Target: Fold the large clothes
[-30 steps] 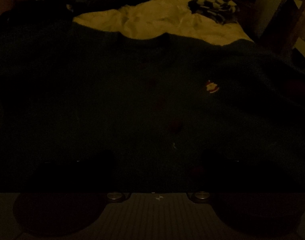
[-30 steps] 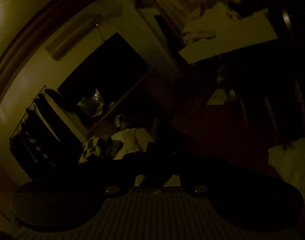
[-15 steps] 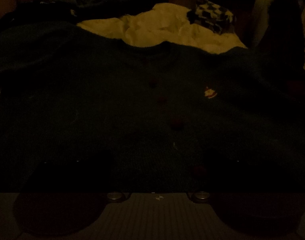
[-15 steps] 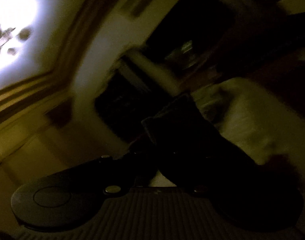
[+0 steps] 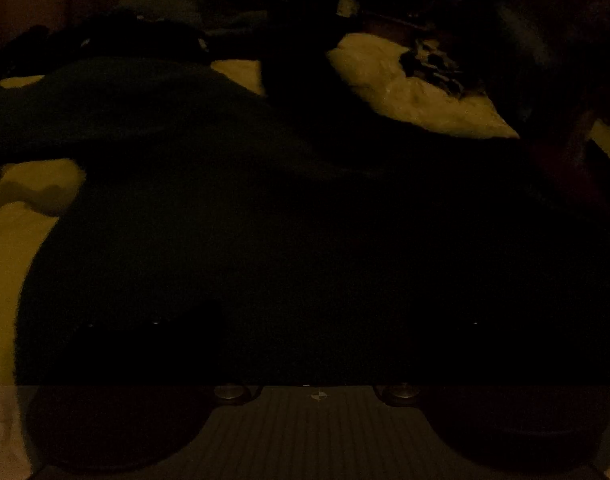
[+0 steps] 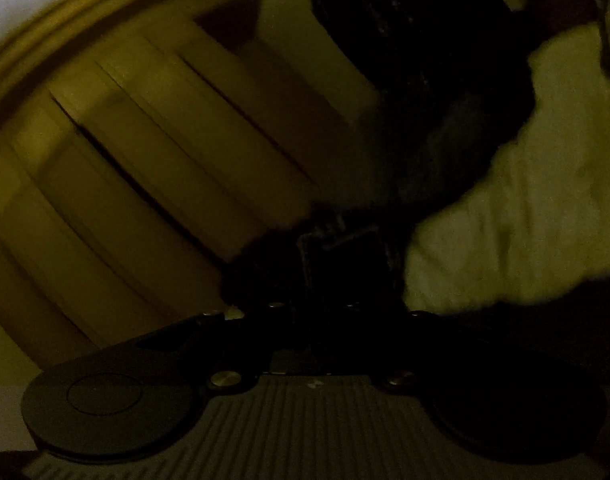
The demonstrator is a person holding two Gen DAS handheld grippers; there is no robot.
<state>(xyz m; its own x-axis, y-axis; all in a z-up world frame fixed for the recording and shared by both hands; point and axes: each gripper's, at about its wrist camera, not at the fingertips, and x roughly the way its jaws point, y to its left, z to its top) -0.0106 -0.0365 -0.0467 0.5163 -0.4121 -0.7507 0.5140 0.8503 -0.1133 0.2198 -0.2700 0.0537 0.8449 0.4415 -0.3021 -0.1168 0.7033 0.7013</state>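
Left wrist view first, and it was dark down there. The left gripper [image 5: 309, 314] sat low over the near hem of the sweater [image 5: 265, 220], its fingers lost black on black, so I could not tell whether they were wide, narrow or pinching cloth. The sweater lay spread across the bed and filled the middle of the picture from edge to edge. A pale sheet [image 5: 9, 248] showed at its left side and again beyond it at the upper right. From the body of the sweater a dark strip, the sleeve [image 5: 293, 64] by the look of it, rose up off the bed toward the top of the frame. Further back a checked cloth [image 5: 433, 64] lay on the sheet, and a dark heap [image 5: 145, 36] sat along the far left. A big dark shape filled the top right corner; too dim to name.

Over to the right wrist view, tilted and smeared. The right gripper [image 6: 345, 264] was closed tight, fingers narrow, with dark fuzzy sweater cloth bunched around the tips and held off the bed. Just right of it the sheet glowed pale. Behind it, at left, blurred panelled doors [image 6: 165, 160] slanted across the frame, and something dark and ribbed [image 6: 385, 20] stood at the top.
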